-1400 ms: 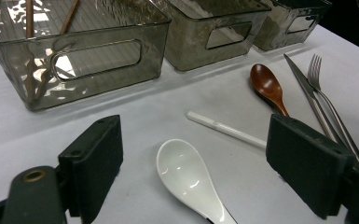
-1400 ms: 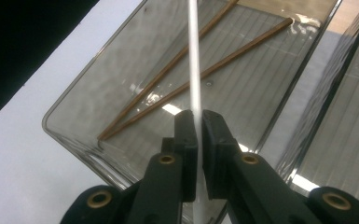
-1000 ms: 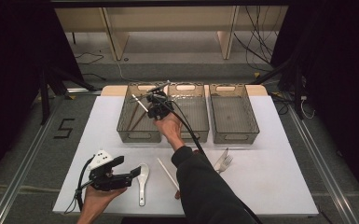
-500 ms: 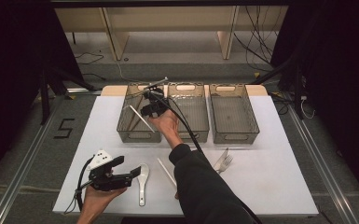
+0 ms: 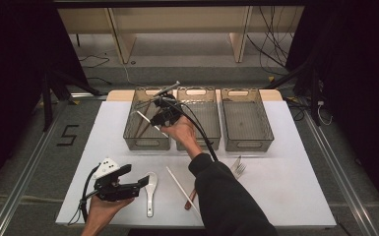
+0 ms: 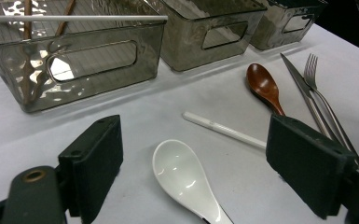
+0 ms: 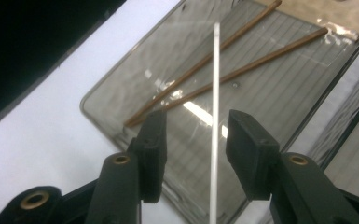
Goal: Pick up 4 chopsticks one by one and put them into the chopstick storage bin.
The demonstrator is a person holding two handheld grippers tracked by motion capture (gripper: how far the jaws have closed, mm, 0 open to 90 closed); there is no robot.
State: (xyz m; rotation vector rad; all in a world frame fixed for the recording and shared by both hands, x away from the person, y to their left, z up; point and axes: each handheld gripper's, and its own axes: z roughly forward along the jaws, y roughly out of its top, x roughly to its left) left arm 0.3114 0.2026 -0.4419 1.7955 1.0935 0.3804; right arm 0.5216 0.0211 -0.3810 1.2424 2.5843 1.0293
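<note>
White covering spreads over my tabletop (image 5: 285,162), smooth and matte, with pale wood showing at its far edge. Grey floor lies around it, with metal rails to either side, a taped numeral on the left, loose cables, and light wooden furniture legs beyond; dark curtains close off both sides.

Three smoky, translucent plastic bins stand in a row at the far side, each with ribbed floor and slot handles. My right hand-held gripper (image 7: 195,154) hangs over the left bin (image 5: 133,132), and its jaws have just been opening: they now stand apart with the white chopstick (image 7: 216,93) running between them, touched by neither pad. That thin, straight white chopstick lies across the left bin's rim, above two brown wooden chopsticks (image 7: 242,70) on the bin's floor.

My left hand-held gripper (image 6: 191,163) waits low over the near left of the tabletop, jaws spread wide and empty. Just ahead of it lies a glossy white ceramic spoon (image 6: 186,179), then a second white chopstick (image 6: 224,129), a dark reddish wooden spoon (image 6: 263,86), and a steel knife (image 6: 303,88) and fork (image 6: 319,93) side by side.
</note>
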